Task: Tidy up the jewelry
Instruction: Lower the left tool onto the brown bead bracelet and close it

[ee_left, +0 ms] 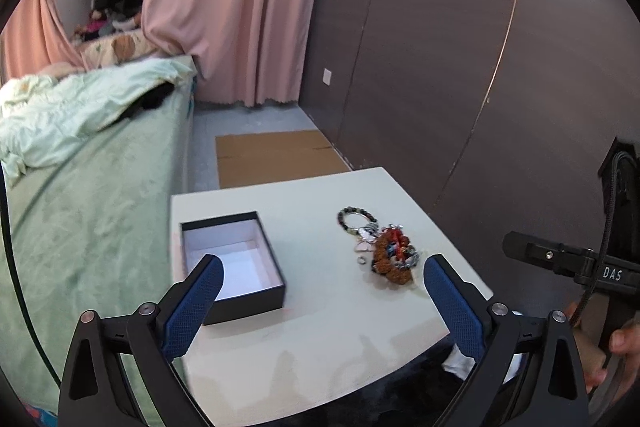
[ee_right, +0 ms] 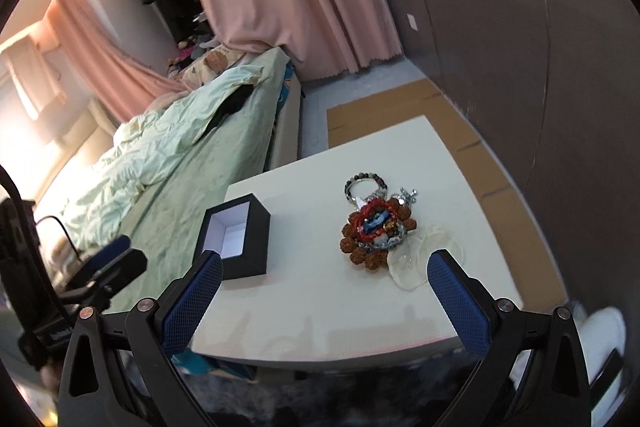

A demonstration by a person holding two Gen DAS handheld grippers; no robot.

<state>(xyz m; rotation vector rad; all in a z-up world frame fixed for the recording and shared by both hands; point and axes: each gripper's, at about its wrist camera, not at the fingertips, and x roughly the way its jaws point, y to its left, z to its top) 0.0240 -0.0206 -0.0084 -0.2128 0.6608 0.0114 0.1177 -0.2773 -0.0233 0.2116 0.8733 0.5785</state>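
Observation:
A pile of jewelry (ee_left: pixel 390 253) lies on the white table (ee_left: pixel 320 327): a brown bead bracelet, a red cord, a dark bead bracelet (ee_left: pixel 354 219) and a small ring (ee_left: pixel 362 259). An open black box (ee_left: pixel 232 263) with a white inside stands to its left. My left gripper (ee_left: pixel 322 287) is open and empty, above the table between box and pile. In the right wrist view the pile (ee_right: pixel 378 227), the box (ee_right: pixel 236 239) and a clear plastic piece (ee_right: pixel 416 263) show. My right gripper (ee_right: pixel 324 291) is open and empty above the table's near edge.
A bed with green bedding (ee_left: pixel 80 187) stands left of the table. Flat cardboard (ee_left: pixel 276 157) lies on the floor behind it. A dark wood wall (ee_left: pixel 460 67) runs along the right. Pink curtains (ee_left: pixel 240 7) hang at the back.

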